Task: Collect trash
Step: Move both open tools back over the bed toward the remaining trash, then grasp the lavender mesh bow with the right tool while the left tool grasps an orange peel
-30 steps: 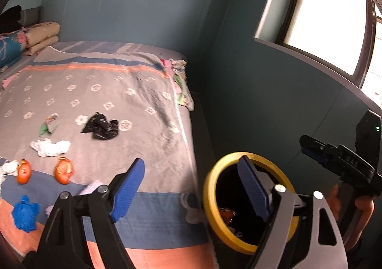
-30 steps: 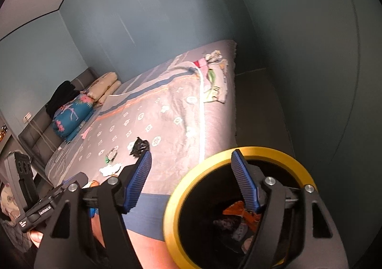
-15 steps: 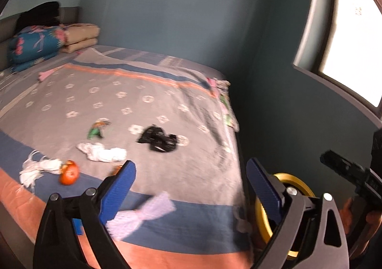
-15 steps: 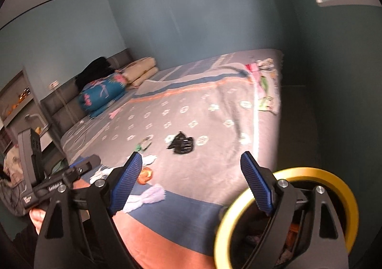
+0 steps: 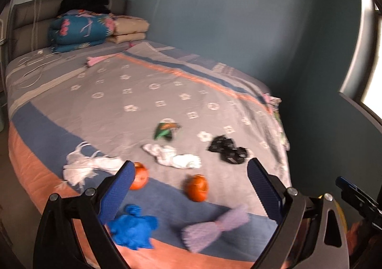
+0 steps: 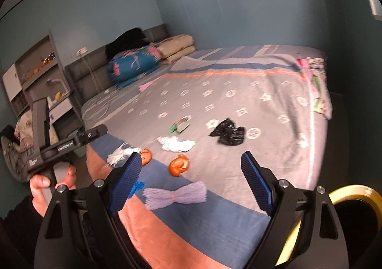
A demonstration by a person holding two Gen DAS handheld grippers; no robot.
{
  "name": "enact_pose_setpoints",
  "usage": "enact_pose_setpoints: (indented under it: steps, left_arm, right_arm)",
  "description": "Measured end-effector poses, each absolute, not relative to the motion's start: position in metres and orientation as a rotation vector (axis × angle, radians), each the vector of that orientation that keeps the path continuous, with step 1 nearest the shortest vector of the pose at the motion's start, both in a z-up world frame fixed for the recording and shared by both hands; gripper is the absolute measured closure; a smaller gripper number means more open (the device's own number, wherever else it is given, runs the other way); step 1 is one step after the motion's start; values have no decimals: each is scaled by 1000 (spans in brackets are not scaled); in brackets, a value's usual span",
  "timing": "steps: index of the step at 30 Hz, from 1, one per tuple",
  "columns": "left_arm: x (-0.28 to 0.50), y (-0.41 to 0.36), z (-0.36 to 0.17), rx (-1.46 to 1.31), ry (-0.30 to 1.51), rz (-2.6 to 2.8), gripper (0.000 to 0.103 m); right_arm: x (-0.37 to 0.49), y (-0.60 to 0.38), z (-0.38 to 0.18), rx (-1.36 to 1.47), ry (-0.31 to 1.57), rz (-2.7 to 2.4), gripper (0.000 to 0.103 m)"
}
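Trash lies on the bed's near end: a black bag [image 5: 228,152] [image 6: 228,132], white tissue [image 5: 175,158] [image 6: 177,144], a green wrapper [image 5: 164,129] [image 6: 179,125], two orange peels [image 5: 197,187] [image 6: 179,164], white shreds [image 5: 82,166], a blue glove [image 5: 132,227] and a lilac tassel [image 5: 212,227] [image 6: 175,195]. My left gripper [image 5: 189,187] is open and empty above the peels. My right gripper [image 6: 189,178] is open and empty above the tassel. The yellow-rimmed bin [image 6: 351,192] sits at the lower right.
The bed's grey patterned blanket [image 5: 143,92] reaches to folded quilts and pillows [image 5: 93,30] at the headboard. Teal walls close the far side. A shelf unit [image 6: 35,73] stands left of the bed. Cloth scraps [image 6: 317,82] hang at the bed's right edge.
Both grippers have swung left from over the bin toward the bed. The bin has slid to the right edge of both views, and the headboard and more trash have come into view.
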State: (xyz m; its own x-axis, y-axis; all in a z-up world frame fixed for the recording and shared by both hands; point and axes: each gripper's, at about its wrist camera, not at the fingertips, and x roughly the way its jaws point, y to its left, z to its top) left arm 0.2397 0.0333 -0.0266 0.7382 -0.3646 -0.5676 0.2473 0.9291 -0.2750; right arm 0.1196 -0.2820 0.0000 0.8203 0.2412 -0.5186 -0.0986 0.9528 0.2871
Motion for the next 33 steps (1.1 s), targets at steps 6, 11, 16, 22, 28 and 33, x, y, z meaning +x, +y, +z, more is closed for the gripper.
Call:
enact_pose_setpoints:
  steps: [6,11,16,22,28,33]
  left_arm:
    - [267,63,-57,-187,723,-279,12]
    - [287,74,-89,-181,790,-246,12]
    - [306,74,-121,-174,861,-230,12]
    - [327,68,-147,-182,919,-230,12]
    - [343,57,-164,-164,944,-236,12]
    - [356,58,-176,-181,959,-219,14]
  right_arm:
    - [156,-244,-26,193,653,234,21]
    - [180,-225,-53,170,720,261,21]
    - [205,-216,-90,139,811,252,21]
    - [225,-227,-131,176,902,214,21]
    - [238,-234,-154,208,956,189,21]
    - [247,-231,-166,195,978,177,21]
